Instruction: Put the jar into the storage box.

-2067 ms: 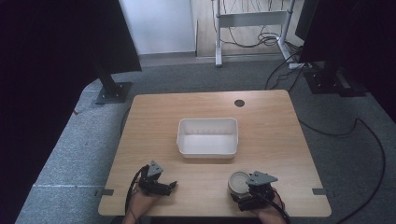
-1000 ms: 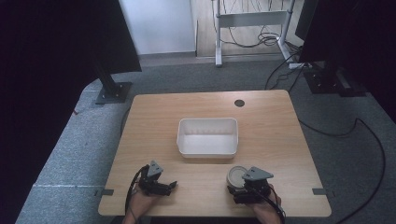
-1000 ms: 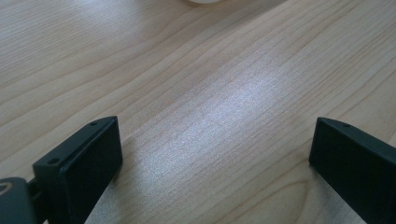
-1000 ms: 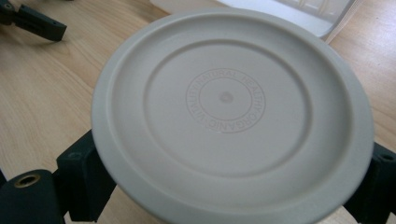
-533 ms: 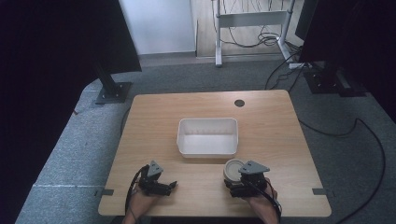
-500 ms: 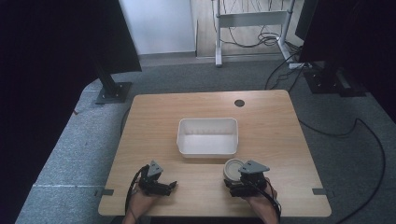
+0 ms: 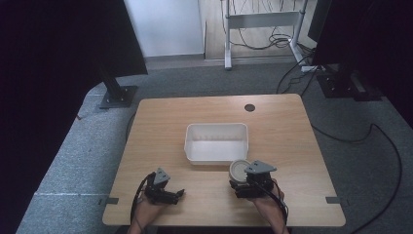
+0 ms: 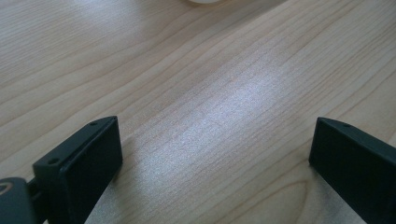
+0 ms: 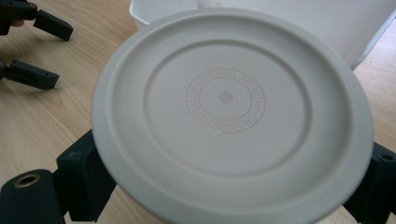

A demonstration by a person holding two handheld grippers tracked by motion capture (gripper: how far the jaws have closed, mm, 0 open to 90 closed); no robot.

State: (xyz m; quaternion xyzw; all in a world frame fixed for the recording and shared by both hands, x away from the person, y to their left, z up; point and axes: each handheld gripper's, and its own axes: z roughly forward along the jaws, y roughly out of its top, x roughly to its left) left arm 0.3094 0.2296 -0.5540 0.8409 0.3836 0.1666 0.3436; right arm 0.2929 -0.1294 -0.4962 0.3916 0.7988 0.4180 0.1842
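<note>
Right claw: clamped on round grey lid, jaws on either side of its rim (seen close in right gripper view, lid flat side up, embossed ring text at centre).
Lid position: held at tip of right claw, just in front of it, close to near wall of white tub; touching tub or not, cannot tell.
White tub: ahead of right claw and slightly to its left, mid surface, open top.
Left claw: jaws spread wide, nothing between them (bare wood in left gripper view), resting low at near edge of surface.
Left vs right claw: well apart, left one off to left side of right claw; its black jaws appear at top left of right gripper view.
Hands: one behind each claw, at near edge.
</note>
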